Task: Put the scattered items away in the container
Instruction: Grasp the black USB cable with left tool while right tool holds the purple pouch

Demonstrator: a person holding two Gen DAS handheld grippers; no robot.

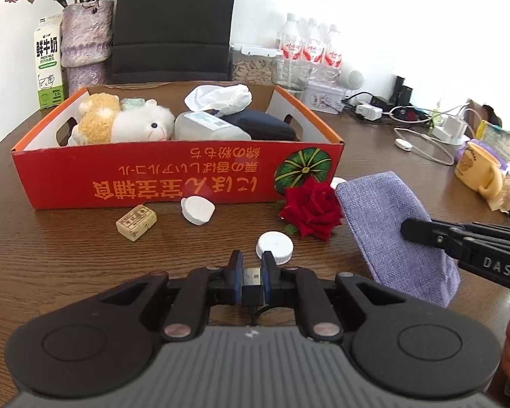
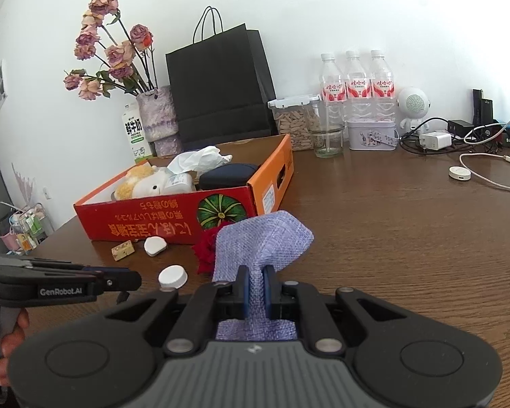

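- The left gripper [image 1: 251, 268] has its blue pads pinched on a small black plug-like piece (its kind is hard to tell), low above the brown wooden table [image 1: 68, 255].
- The right gripper [image 2: 254, 287] is clamped on a lilac woven cloth pouch [image 2: 261, 241], held up beside the red cardboard box [image 1: 146, 176].
- On the table before the box lie a red rose [image 1: 311, 210], a white round cap [image 1: 275, 246], a white flat tag [image 1: 198, 209] and a small yellowish wrapped block [image 1: 136, 226].

My left gripper [image 1: 251, 272] and right gripper [image 2: 255, 289] match — black linkage arms, silver rivets, blue finger pads [image 1: 238, 272], ribbed grey housing — white lettering on the sides.
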